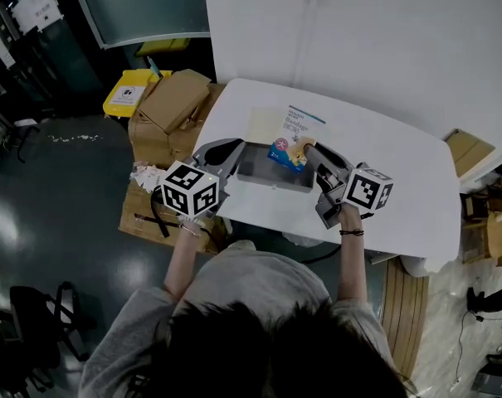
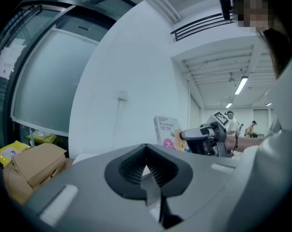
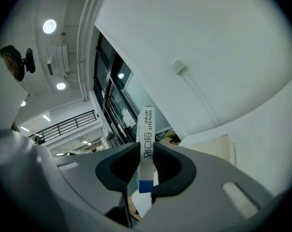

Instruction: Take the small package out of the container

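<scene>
The small package [image 1: 290,143], a white and blue box with a cartoon print, is lifted above the grey container [image 1: 275,181] on the white table. My right gripper [image 1: 310,149] is shut on the package, which stands edge-on between its pads in the right gripper view [image 3: 146,144]. My left gripper [image 1: 234,149] sits at the container's left wall, jaws closed with a thin grey edge [image 2: 150,187] pinched between them. From the left gripper view the package [image 2: 167,132] and the right gripper [image 2: 203,139] are up at the right.
A sheet of paper [image 1: 263,123] lies on the table [image 1: 400,181] behind the container. Cardboard boxes [image 1: 168,106] and a yellow object [image 1: 130,89] stand on the floor left of the table. A white wall rises behind the table.
</scene>
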A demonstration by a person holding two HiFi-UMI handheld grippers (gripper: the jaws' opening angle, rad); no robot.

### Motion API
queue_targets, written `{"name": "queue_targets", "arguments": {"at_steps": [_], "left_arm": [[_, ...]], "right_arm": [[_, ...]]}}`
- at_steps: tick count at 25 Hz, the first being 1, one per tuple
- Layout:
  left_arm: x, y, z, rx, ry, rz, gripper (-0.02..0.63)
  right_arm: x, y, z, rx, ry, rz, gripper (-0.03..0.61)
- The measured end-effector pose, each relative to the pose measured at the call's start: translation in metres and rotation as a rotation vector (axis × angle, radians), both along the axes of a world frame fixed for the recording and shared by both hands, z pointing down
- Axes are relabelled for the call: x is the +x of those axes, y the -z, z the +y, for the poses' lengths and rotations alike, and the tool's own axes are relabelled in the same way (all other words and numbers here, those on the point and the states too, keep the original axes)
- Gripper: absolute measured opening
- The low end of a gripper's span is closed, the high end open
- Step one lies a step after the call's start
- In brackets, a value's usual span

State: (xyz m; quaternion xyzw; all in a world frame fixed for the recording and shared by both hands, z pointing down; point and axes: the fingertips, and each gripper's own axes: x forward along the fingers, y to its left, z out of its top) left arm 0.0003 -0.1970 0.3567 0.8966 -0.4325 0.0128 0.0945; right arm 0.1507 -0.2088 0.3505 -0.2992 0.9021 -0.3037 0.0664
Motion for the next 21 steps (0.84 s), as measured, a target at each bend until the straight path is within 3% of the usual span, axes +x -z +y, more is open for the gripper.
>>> {"name": "queue_targets", "arguments": {"at_steps": [21], "left_arm": [[-0.005, -0.011, 0.009, -0.014, 0.01, 0.011, -0.008]], "right_arm": [[0.002, -0.01, 0.008, 0.0, -0.022, 0.007, 0.101]]}}
